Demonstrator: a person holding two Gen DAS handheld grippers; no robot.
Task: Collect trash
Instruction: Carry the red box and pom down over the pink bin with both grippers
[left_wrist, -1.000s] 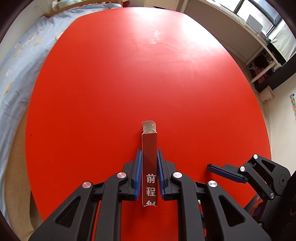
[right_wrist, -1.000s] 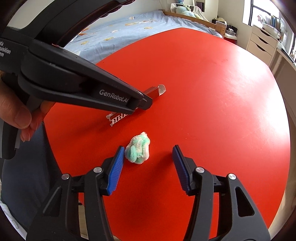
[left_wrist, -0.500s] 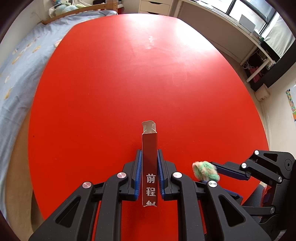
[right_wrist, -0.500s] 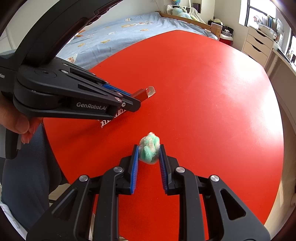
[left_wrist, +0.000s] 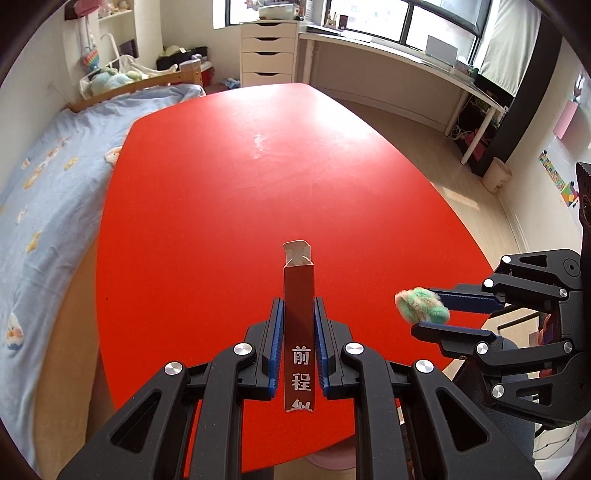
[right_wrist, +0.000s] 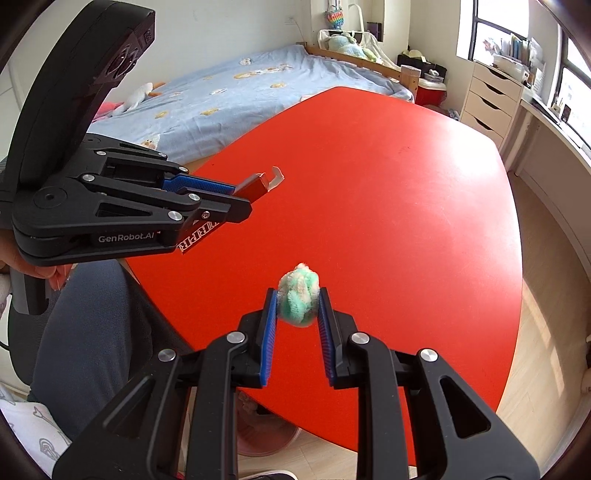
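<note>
Jaws: left gripper (left_wrist: 298, 321) clamps red carton (left_wrist: 298, 295), centre frame; right gripper (right_wrist: 297, 308) pinches green fluffy wad (right_wrist: 299, 299), prob. tissue, above red table (right_wrist: 406, 206).

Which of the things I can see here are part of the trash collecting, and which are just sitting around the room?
Part of the job:
- red carton, clamped in the left gripper
- green-and-white fluffy wad, clamped in the right gripper
- pink bin under the table edge, likely where they go

Just lying about:
- red table
- bed
- white drawers
- desk by the window
</note>
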